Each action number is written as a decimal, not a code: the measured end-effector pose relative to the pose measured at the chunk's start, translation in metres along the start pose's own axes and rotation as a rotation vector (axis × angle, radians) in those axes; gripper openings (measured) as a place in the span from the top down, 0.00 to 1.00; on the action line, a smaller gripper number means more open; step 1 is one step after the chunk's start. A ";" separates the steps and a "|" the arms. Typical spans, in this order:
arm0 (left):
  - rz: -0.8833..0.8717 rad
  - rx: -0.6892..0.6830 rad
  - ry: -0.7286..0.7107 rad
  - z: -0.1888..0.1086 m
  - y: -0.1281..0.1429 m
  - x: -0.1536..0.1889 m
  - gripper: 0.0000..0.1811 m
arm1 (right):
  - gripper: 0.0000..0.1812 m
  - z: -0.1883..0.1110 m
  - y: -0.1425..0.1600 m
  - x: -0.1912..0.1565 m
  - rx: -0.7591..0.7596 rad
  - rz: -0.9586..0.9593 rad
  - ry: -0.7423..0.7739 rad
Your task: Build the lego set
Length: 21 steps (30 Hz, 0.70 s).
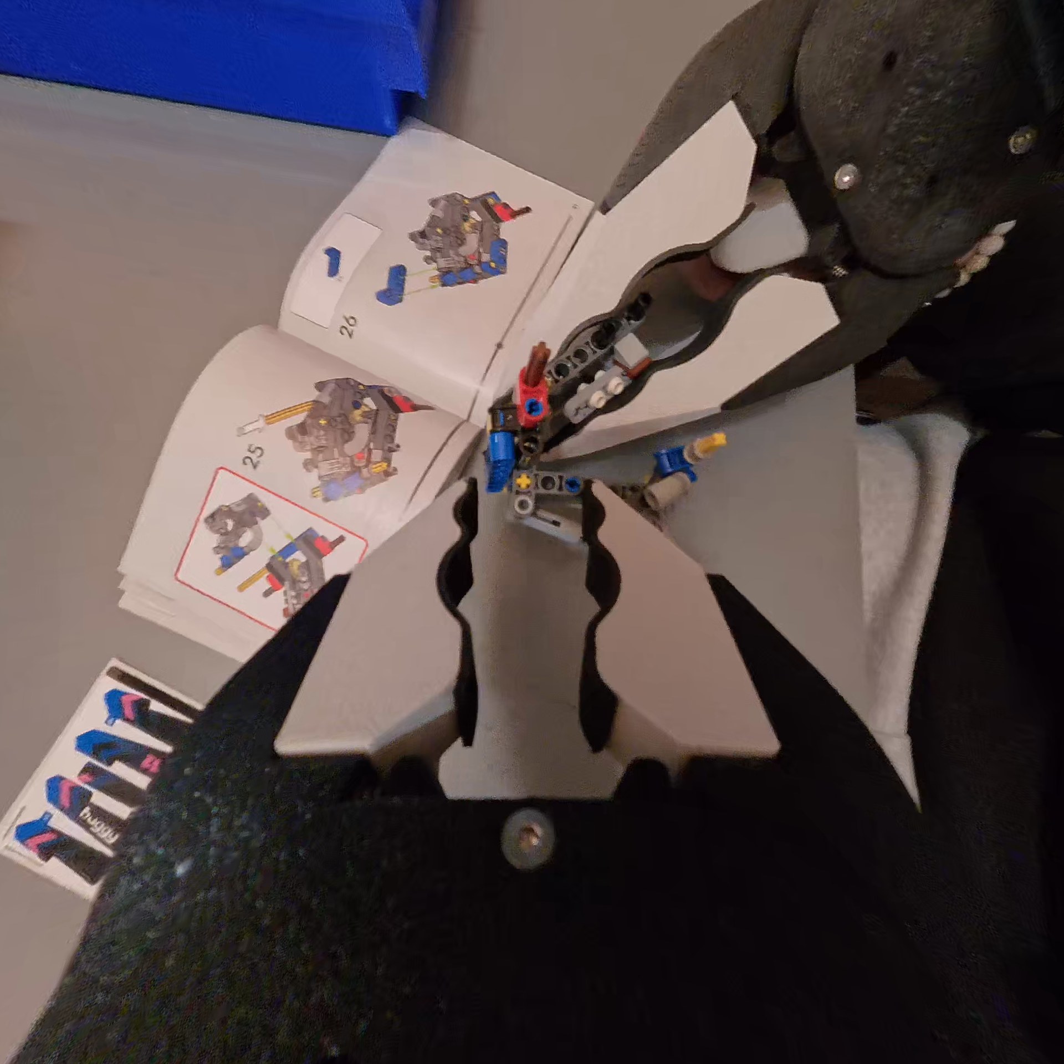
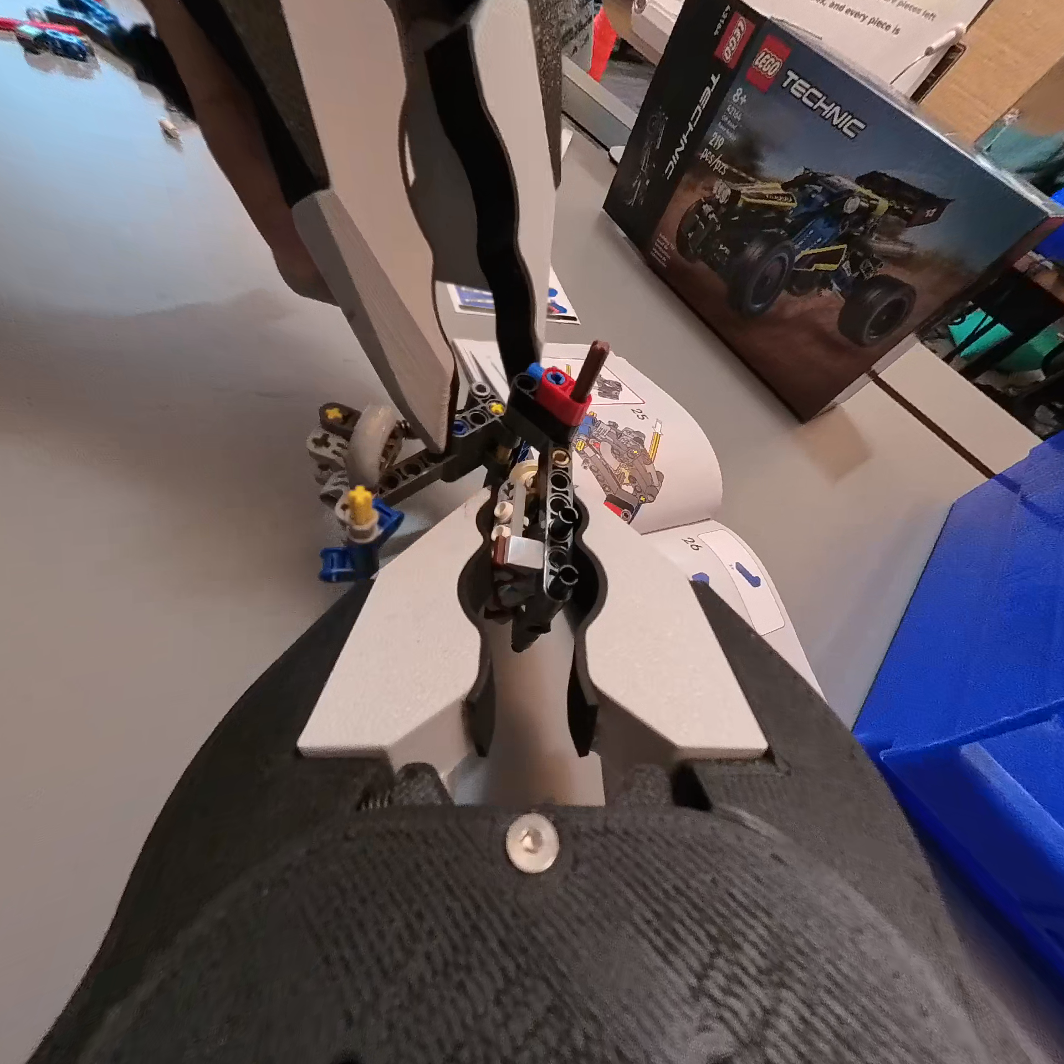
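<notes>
A dark grey and black lego assembly point(image 1: 581, 357) point(image 2: 558, 518) with a red connector and brown axle point(image 1: 532, 391) point(image 2: 561, 397) is held just above the table. My right gripper point(image 2: 529, 506) is shut on its black beam end; in the left wrist view it point(image 1: 518, 432) comes in from the upper right. My left gripper point(image 1: 529, 495) has its tips on either side of the assembly's grey cross-hole beam point(image 1: 544, 482); in the right wrist view it point(image 2: 478, 403) comes down from above. The assembly's wheel end with a blue and yellow part point(image 2: 360, 518) point(image 1: 679, 460) sits low by the table.
An open instruction booklet point(image 1: 403, 288) point(image 2: 679, 460) lies under and beyond the assembly. A sticker sheet point(image 1: 86, 777) point(image 2: 466, 296) lies beside it. The set's box point(image 2: 806, 201) stands at the back right. Blue bins point(image 1: 230, 46) point(image 2: 979, 633) border the table. Loose pieces point(image 2: 52, 34) lie far left. My left and right fingertips are right by each other.
</notes>
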<state>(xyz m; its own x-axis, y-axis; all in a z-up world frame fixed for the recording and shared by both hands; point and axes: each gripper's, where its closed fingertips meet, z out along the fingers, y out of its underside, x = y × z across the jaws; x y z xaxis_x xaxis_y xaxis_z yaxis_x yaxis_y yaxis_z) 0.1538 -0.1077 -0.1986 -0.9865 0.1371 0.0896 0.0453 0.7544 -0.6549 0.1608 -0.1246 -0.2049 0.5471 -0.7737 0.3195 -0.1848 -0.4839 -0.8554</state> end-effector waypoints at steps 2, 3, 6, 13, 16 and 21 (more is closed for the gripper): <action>-0.007 0.020 0.007 0.002 -0.001 0.002 0.83 | 0.89 0.000 0.000 0.000 0.000 -0.009 0.003; -0.013 0.027 0.003 0.003 -0.002 0.002 0.82 | 0.89 0.000 0.000 0.000 0.000 -0.009 0.003; -0.010 0.062 -0.007 0.001 -0.007 0.003 0.80 | 0.89 0.000 0.000 0.000 0.000 0.000 -0.003; 0.029 0.100 -0.098 -0.015 -0.022 -0.004 0.81 | 0.89 0.001 0.000 0.000 -0.005 0.020 -0.022; 0.068 0.015 -0.137 -0.012 -0.018 -0.011 0.81 | 0.89 0.001 -0.002 -0.004 -0.018 0.008 -0.032; 0.091 -0.068 -0.106 -0.006 -0.011 -0.005 0.93 | 0.89 0.001 -0.003 -0.007 -0.036 -0.020 -0.035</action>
<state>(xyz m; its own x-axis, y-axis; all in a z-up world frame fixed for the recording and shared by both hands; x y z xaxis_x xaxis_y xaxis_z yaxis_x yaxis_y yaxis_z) 0.1587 -0.1126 -0.1871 -0.9888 0.1410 -0.0499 0.1423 0.7843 -0.6039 0.1588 -0.1174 -0.2051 0.5788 -0.7493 0.3218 -0.2025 -0.5143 -0.8333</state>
